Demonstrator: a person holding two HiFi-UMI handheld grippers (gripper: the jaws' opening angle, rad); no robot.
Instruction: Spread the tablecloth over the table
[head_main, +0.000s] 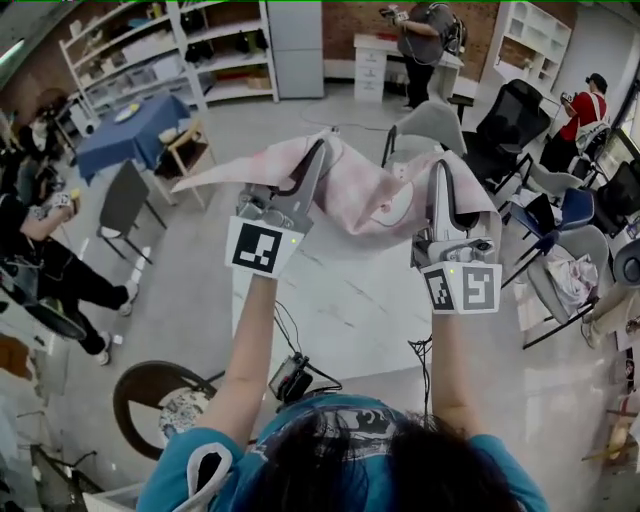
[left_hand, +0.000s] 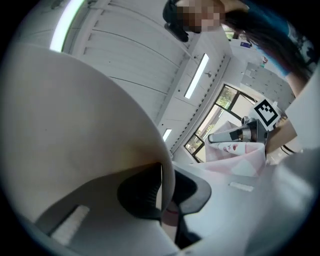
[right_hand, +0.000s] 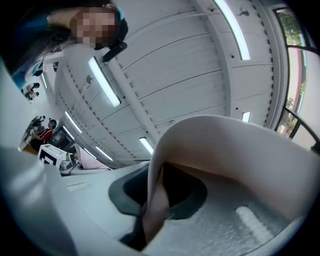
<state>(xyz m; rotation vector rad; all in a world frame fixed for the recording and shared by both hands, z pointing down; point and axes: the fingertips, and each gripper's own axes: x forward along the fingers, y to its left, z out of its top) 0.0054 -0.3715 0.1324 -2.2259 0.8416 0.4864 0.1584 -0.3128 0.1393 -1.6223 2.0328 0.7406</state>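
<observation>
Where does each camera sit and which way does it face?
Head view: on the person's head, facing steeply down at the table; shows hair, forearms, left gripper, right gripper, tablecloth.
Left gripper view: on the left gripper, aimed up at the ceiling; jaws shut on tablecloth.
Right gripper view: likewise on the right gripper.
Shared: both gripper views see ceiling lights and the opposite gripper.

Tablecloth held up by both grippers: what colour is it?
The tablecloth is pale pink with whitish patches, best seen in the head view.
</observation>
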